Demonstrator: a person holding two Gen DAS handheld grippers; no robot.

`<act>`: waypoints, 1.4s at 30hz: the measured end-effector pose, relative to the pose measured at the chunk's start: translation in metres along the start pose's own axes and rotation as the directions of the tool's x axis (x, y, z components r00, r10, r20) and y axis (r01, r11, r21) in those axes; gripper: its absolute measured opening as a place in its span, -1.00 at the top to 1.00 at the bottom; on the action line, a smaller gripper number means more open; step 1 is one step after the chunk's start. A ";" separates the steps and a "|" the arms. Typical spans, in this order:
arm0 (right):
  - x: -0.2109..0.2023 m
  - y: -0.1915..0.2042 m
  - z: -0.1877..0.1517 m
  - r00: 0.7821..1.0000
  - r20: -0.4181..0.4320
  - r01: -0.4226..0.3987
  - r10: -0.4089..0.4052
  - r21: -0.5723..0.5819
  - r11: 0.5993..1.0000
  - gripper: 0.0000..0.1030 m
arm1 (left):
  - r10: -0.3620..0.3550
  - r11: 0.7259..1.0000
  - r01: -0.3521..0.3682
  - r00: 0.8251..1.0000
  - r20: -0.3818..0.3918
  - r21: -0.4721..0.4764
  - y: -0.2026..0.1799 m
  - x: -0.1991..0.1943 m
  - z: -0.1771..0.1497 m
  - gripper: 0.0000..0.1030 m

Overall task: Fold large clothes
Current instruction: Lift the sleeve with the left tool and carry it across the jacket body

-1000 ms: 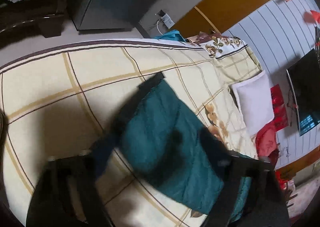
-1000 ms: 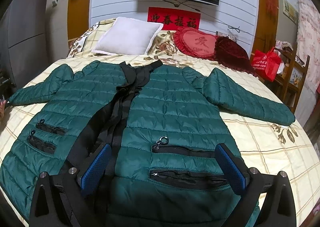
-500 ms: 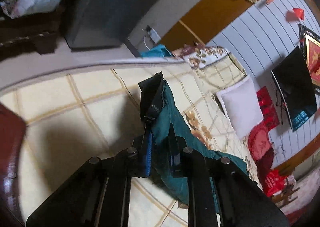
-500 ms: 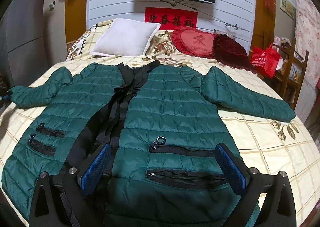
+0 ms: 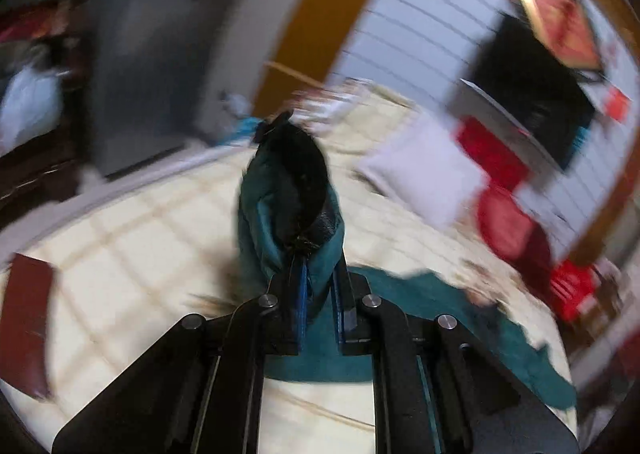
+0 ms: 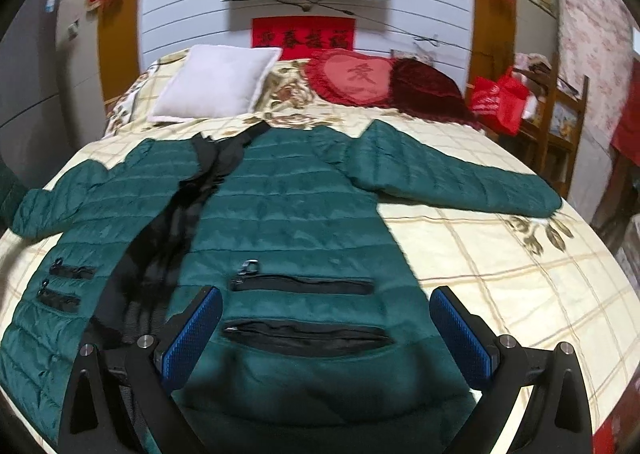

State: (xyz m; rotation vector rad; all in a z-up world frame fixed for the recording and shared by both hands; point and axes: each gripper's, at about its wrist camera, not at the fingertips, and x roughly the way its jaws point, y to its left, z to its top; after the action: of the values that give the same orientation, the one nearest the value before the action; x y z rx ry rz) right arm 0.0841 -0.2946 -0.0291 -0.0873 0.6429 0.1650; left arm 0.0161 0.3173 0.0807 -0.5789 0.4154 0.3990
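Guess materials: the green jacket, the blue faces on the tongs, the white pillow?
Dark green quilted puffer jacket: looks like thin woven synthetic, slight sheen, padded; horizontal stitched channels puff up. Black zips and lining.
Blue textured pads on the right tongs, shown on one pad: probably rubber or similar, matte, fine dotted grain.
Square white pillow: soft fabric, matte, slightly fuzzy edge; fibre unclear.

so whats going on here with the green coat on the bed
A person is folding a dark green puffer jacket that lies spread front-up on a checked bedspread. The left gripper is shut on the cuff end of one sleeve and holds it lifted off the bed. The right gripper hangs open over the jacket's hem near the zip pockets, gripping nothing. The other sleeve lies stretched out flat, so no fold is finished yet.
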 end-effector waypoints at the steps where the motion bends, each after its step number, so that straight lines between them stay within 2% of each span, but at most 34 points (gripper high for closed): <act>1: 0.001 -0.002 0.000 1.000 -0.004 0.009 -0.009 0.002 1.000 -0.99 | -0.043 0.999 0.043 0.999 -0.016 0.019 -0.023 0.003 -0.008 0.83; 6: 0.005 -0.012 -0.004 0.997 -0.046 0.060 -0.060 -0.015 0.998 -0.99 | -0.158 0.983 0.165 0.983 -0.092 0.080 -0.119 0.029 -0.046 0.83; 11: 0.003 -0.036 -0.008 0.992 -0.062 0.111 -0.110 0.013 0.994 -0.99 | -0.252 0.950 0.279 0.951 -0.181 0.139 -0.207 0.053 -0.085 0.83; 14: 0.001 -0.054 -0.011 0.989 -0.070 0.131 -0.128 0.045 0.990 -0.99 | -0.316 0.917 0.358 0.922 -0.225 0.177 -0.256 0.062 -0.103 0.83; 19: -0.002 -0.068 -0.012 0.988 -0.072 0.141 -0.137 0.059 0.988 -0.99 | -0.417 0.856 0.483 0.856 -0.305 0.185 -0.329 0.080 -0.131 0.83; 22: -0.002 -0.072 -0.013 0.986 -0.076 0.152 -0.148 0.053 0.987 -0.99 | -0.445 0.829 0.528 0.822 -0.356 0.182 -0.367 0.096 -0.152 0.83; 24: 0.000 -0.075 -0.013 0.987 -0.086 0.144 -0.139 0.060 0.988 -0.99 | -0.444 0.825 0.537 0.810 -0.384 0.178 -0.384 0.107 -0.166 0.83; 27: 0.002 -0.081 -0.014 0.986 -0.100 0.140 -0.133 0.073 0.987 -0.99 | -0.424 0.832 0.534 0.786 -0.450 0.151 -0.404 0.135 -0.194 0.83; 29: 0.003 -0.086 -0.015 0.987 -0.105 0.128 -0.119 0.086 0.988 -0.99 | -0.401 0.837 0.523 0.786 -0.471 0.159 -0.410 0.146 -0.213 0.83; 32: 0.005 -0.091 -0.016 0.987 -0.118 0.121 -0.109 0.101 0.987 -0.99 | -0.369 0.842 0.513 0.774 -0.514 0.167 -0.409 0.160 -0.237 0.83; 34: 0.007 -0.094 -0.017 0.987 -0.126 0.114 -0.100 0.114 0.987 -0.99 | -0.350 0.849 0.501 0.771 -0.532 0.167 -0.405 0.168 -0.247 0.83; 36: 0.009 -0.094 -0.017 0.987 -0.132 0.113 -0.097 0.121 0.986 -0.99 | -0.332 0.853 0.496 0.756 -0.565 0.162 -0.401 0.176 -0.255 0.83; 39: 0.009 -0.094 -0.018 0.986 -0.135 0.112 -0.095 0.123 0.986 -0.99 | -0.294 0.862 0.475 0.754 -0.588 0.177 -0.400 0.182 -0.259 0.82; 40: 0.009 -0.093 -0.018 0.986 -0.136 0.113 -0.096 0.122 0.986 -0.99 | -0.295 0.862 0.479 0.740 -0.604 0.167 -0.399 0.183 -0.259 0.78; 42: 0.010 -0.092 -0.017 0.986 -0.139 0.113 -0.096 0.120 0.986 -0.99 | -0.295 0.855 0.495 0.710 -0.639 0.155 -0.397 0.182 -0.262 0.55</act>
State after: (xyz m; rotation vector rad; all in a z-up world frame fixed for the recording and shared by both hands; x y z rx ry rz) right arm 0.0984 -0.3860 -0.0456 -0.0081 0.7781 0.0164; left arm 0.2871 -0.0988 -0.0316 -0.4499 0.9254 -0.2993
